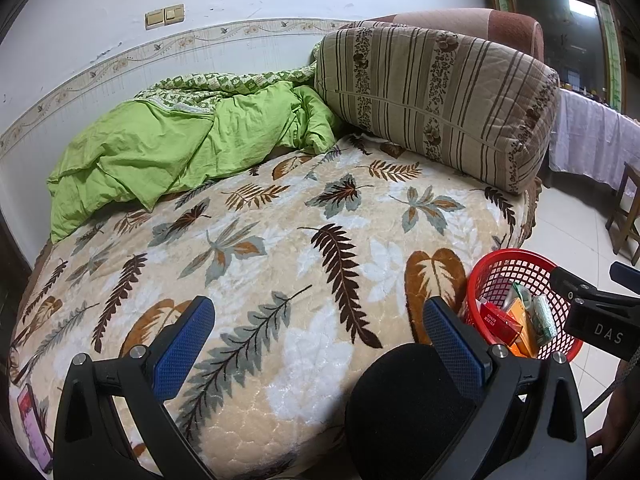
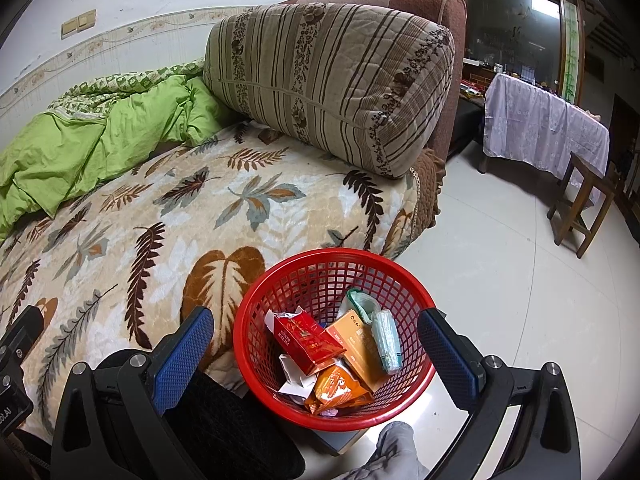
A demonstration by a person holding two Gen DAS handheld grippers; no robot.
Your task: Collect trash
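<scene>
A red mesh basket [image 2: 384,266] stands beside the bed and holds trash: a red cigarette pack [image 2: 306,340], an orange box [image 2: 358,346], an orange snack bag [image 2: 338,390], a pale green packet [image 2: 386,340] and white paper. My right gripper [image 2: 316,340] is open and empty, held just above the basket. My left gripper [image 1: 318,334] is open and empty over the leaf-patterned bed cover [image 1: 280,248]. The basket [image 1: 496,264] shows at the right of the left wrist view, with the right gripper's body [image 1: 596,316] over it.
A green quilt [image 1: 168,144] and a striped folded quilt [image 1: 436,100] lie at the bed's far end. A phone [image 1: 34,428] lies at the bed's near left. A black object [image 2: 228,428] lies at the bed's near edge. A wooden stool [image 2: 584,204] and a cloth-covered table [image 2: 540,124] stand on the tiled floor.
</scene>
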